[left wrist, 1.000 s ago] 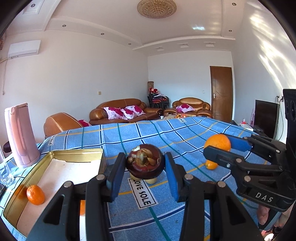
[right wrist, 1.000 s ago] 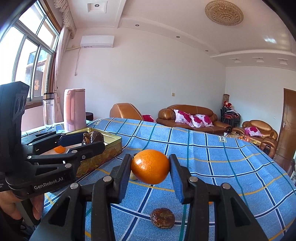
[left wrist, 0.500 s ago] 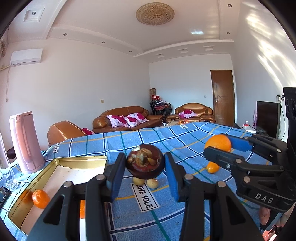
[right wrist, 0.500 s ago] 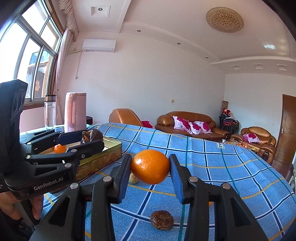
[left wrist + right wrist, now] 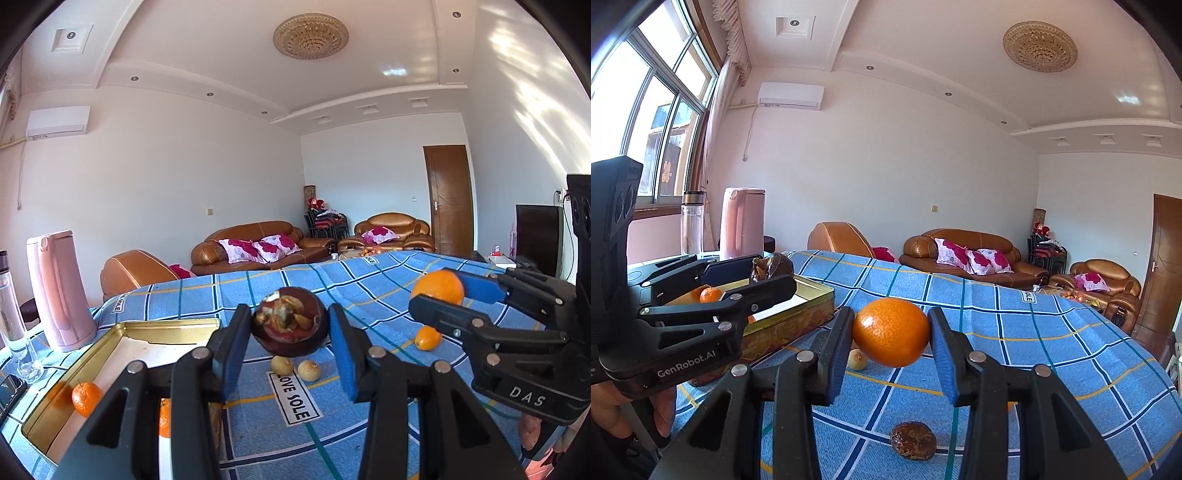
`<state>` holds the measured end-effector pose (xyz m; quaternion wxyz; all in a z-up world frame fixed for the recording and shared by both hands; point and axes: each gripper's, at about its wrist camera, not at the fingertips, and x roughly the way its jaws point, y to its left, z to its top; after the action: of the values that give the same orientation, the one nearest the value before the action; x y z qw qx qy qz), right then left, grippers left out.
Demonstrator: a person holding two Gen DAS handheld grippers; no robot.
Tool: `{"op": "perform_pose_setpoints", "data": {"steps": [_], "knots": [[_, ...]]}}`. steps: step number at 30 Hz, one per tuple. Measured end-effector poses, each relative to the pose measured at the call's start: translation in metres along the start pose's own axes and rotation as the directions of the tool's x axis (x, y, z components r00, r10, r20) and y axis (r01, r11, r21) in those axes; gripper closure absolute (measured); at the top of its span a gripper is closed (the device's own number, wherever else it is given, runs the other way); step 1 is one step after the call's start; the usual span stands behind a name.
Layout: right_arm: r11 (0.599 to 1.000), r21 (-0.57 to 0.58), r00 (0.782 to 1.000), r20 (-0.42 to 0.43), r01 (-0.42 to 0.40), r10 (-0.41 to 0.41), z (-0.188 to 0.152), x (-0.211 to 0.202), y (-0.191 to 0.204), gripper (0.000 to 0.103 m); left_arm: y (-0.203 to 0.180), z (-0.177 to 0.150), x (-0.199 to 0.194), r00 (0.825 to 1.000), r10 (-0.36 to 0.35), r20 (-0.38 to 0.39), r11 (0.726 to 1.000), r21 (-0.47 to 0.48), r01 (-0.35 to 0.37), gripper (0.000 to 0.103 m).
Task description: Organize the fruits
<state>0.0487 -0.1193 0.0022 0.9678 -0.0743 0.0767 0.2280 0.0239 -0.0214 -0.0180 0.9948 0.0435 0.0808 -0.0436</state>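
Fruits split between air and blue checked tablecloth: mangosteen pinched between the pads of the left gripper, just right of the gold tin; orange clamped in the right gripper, further right of the tin. Held 1 small orange inside the tin. Lay 2 pale round fruits on the cloth right of the tin.

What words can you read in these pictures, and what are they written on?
"LOVE SOLE" on a white label sewn on the blue checked cloth.
"SOLE" on another white label on the same cloth, nearer the pink jug.
"DAS" on the right gripper, seen from its side.
"GenRobot.AI" on the left gripper, seen from its side.
The label at the cloth's far edge shows only partly; I cannot read it whole.
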Motion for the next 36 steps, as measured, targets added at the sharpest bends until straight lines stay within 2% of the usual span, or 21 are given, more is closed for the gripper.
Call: {"op": "perform_pose_setpoints", "data": {"steps": [18,36], "knots": [[0.999,-0.038,1.000,-0.018,0.004,-0.004,0.002,0.004,0.006,0.060,0.011,0.001,0.005,1.000,-0.017,-0.022,0.999,-0.030,0.017,0.059],[0.998,-0.049,0.997,-0.059,-0.044,0.042,0.006,0.020,0.024,0.060,0.031,-0.001,0.006,0.999,0.020,-0.051,0.999,-0.048,-0.023,0.059]]}}
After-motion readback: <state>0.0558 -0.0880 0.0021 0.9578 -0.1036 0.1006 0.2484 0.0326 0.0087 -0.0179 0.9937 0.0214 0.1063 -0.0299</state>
